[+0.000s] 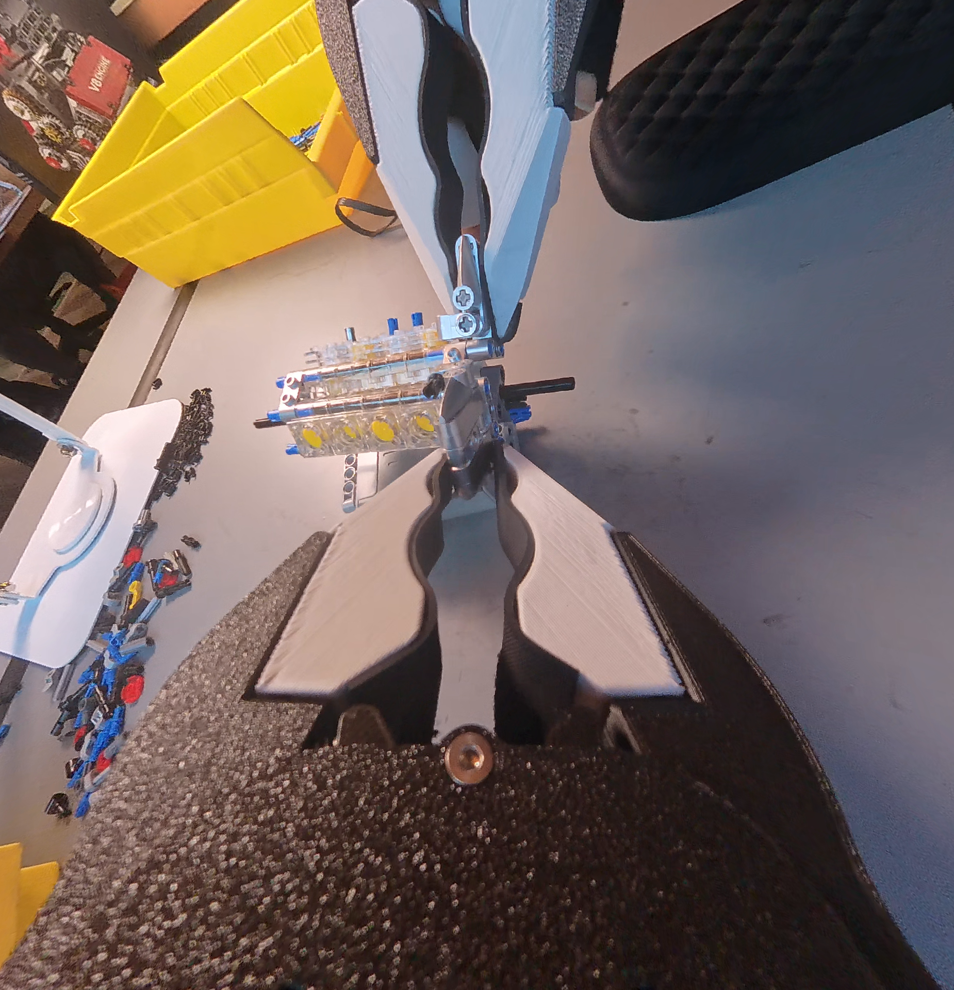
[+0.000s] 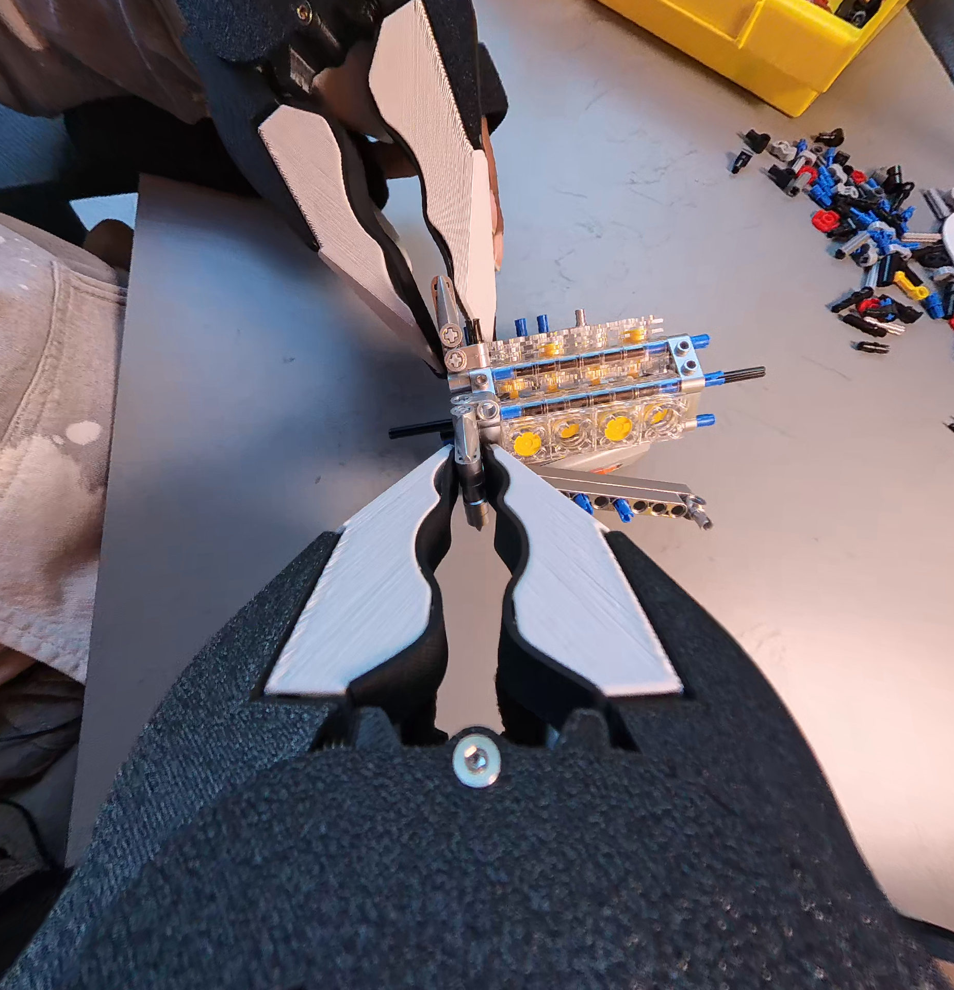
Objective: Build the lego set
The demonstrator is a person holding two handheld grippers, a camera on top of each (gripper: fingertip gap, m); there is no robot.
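Both grippers pinch grey connector pieces at one end of the brick-built engine.

The left gripper [image 1: 472, 471] is clamped on the lower grey arm; the right gripper [image 2: 470, 482] likewise grips a grey arm. The engine [image 2: 582, 396] sits on the table [image 2: 678, 241] between them; squeezing evenly and keeping it level would avoid twisting the joints.

Clear, yellow-dotted brick engine model [image 2: 582, 396], yellow bins [image 1: 207, 177], grey table [image 2: 732, 535], blue-black-red loose pieces [image 2: 871, 214]

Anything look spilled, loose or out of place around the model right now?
Small loose parts lie scattered on the table, outside the yellow bin. A grey beam lies loose beside the engine model, which both grippers hold.
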